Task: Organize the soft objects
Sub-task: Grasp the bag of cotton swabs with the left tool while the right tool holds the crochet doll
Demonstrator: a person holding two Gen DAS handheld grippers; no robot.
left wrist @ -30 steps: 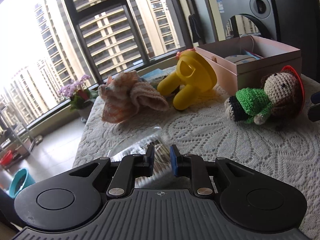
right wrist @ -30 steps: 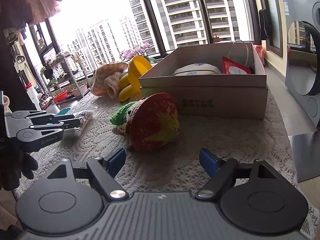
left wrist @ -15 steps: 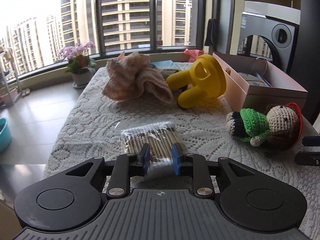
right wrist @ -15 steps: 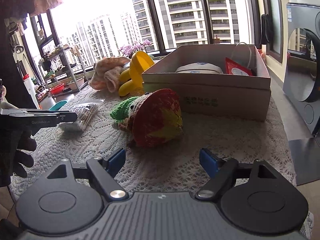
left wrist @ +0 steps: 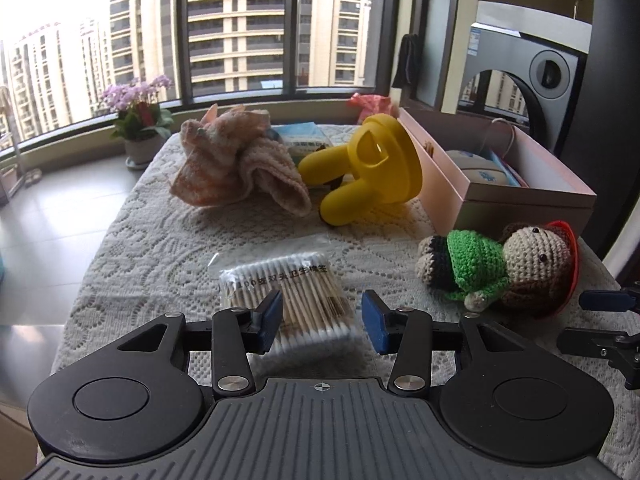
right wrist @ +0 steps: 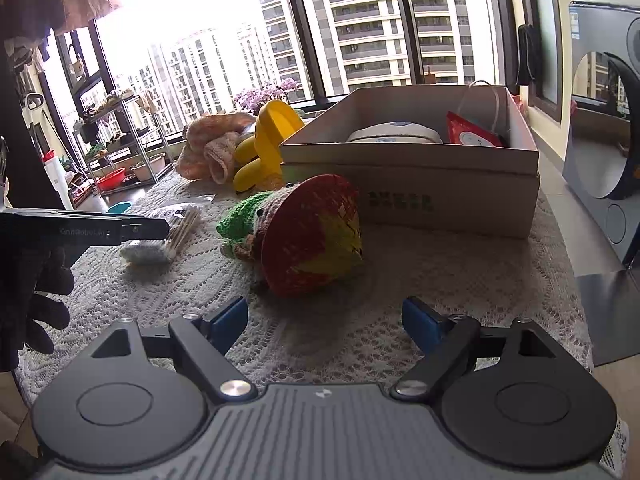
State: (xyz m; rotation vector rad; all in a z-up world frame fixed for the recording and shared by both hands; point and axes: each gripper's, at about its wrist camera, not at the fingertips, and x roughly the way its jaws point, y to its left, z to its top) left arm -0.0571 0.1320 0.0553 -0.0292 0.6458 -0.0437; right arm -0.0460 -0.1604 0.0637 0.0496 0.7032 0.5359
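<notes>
A lace-covered table (left wrist: 152, 248) carries everything here. Near its front edge lies a clear bag of cotton swabs (left wrist: 286, 292), printed with "100" followed by Chinese characters that cannot be read fully; the left gripper (left wrist: 322, 320) hangs just over the bag's near end with its blue pads spread apart, one on each side and neither pressing the plastic. Toward the right edge a crocheted doll (left wrist: 496, 270) in a green top and red-and-yellow hat lies on its side, and the right gripper (right wrist: 326, 322) sits just in front of the hat with its fingers released wide, grasping nothing. At the far right corner stands an open cardboard box (right wrist: 412, 200) with a line of dark Chinese print on its front wall, too blurred to read; inside are a white rounded pack (right wrist: 394, 134) and a red packet (right wrist: 472, 134). Between the box and the far left corner lies a yellow plastic toy (left wrist: 368, 172), tipped over and touching the box wall, with a crumpled peach knitted cloth (left wrist: 236, 164) just beside it. In the right wrist view the left gripper's side bears pale lettering that looks like "GenRobot.AI". A potted purple flower (left wrist: 136, 120) stands on the floor by the window.
</notes>
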